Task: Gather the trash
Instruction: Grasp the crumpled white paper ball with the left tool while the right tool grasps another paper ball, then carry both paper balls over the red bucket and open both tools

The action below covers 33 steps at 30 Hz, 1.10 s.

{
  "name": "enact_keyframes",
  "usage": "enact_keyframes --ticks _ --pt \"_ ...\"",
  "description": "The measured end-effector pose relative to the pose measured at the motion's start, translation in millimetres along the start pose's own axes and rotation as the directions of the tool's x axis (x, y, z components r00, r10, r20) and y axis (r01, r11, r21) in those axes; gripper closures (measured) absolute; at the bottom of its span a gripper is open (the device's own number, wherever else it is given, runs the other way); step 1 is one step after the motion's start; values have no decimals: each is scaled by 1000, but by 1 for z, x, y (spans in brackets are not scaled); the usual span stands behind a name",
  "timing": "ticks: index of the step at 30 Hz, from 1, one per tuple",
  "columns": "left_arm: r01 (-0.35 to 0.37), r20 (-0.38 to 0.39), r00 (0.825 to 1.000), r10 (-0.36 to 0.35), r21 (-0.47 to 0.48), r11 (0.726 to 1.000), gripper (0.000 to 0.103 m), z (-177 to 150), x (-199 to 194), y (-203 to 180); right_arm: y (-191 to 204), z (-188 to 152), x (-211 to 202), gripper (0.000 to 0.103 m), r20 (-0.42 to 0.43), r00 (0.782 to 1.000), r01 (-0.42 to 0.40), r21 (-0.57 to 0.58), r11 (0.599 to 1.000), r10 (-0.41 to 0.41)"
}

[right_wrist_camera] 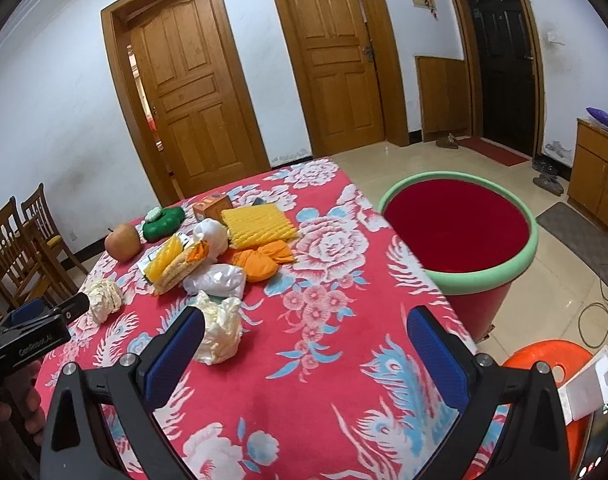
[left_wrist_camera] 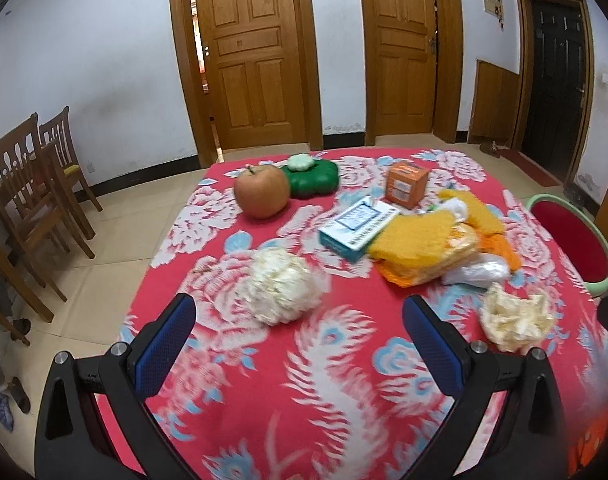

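Two crumpled cream paper wads lie on the red floral tablecloth (left_wrist_camera: 304, 380). One wad (left_wrist_camera: 283, 286) is just ahead of my open, empty left gripper (left_wrist_camera: 299, 336); the other wad (left_wrist_camera: 516, 320) lies to its right. In the right wrist view the nearer wad (right_wrist_camera: 219, 332) sits beside the left finger of my open, empty right gripper (right_wrist_camera: 304, 344), and the farther wad (right_wrist_camera: 103, 298) lies by the left gripper's tip (right_wrist_camera: 69, 310). A red bin with a green rim (right_wrist_camera: 464, 236) stands beside the table's right edge. A white plastic bag (right_wrist_camera: 217, 280) lies mid-table.
An apple (left_wrist_camera: 261, 192), a green box (left_wrist_camera: 314, 178), an orange carton (left_wrist_camera: 406, 184), a blue-white box (left_wrist_camera: 358, 228) and yellow-orange cloths and packets (left_wrist_camera: 428, 248) sit on the far half. Wooden chairs (left_wrist_camera: 27, 184) stand left. An orange stool (right_wrist_camera: 544, 364) is near right.
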<state>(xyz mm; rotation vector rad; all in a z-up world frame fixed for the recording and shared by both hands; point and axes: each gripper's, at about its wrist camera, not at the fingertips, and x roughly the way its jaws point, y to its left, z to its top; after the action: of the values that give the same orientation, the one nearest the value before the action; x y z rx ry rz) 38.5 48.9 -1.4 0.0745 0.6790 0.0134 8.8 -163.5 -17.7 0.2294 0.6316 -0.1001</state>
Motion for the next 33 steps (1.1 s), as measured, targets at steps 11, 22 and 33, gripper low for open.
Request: enact_keyframes --ticks 11,22,33 --pt "-30 -72 997 31 14 999 2 10 44 32 25 1 34 0 -116 993 -2 -15 1000 0" --pt "176 -158 972 -174 -1 984 29 7 80 28 50 3 58 0 -181 979 92 -36 995 -97" --pt "296 -144 942 -303 -72 953 55 2 71 27 57 2 73 71 -221 975 11 -19 1000 -14"
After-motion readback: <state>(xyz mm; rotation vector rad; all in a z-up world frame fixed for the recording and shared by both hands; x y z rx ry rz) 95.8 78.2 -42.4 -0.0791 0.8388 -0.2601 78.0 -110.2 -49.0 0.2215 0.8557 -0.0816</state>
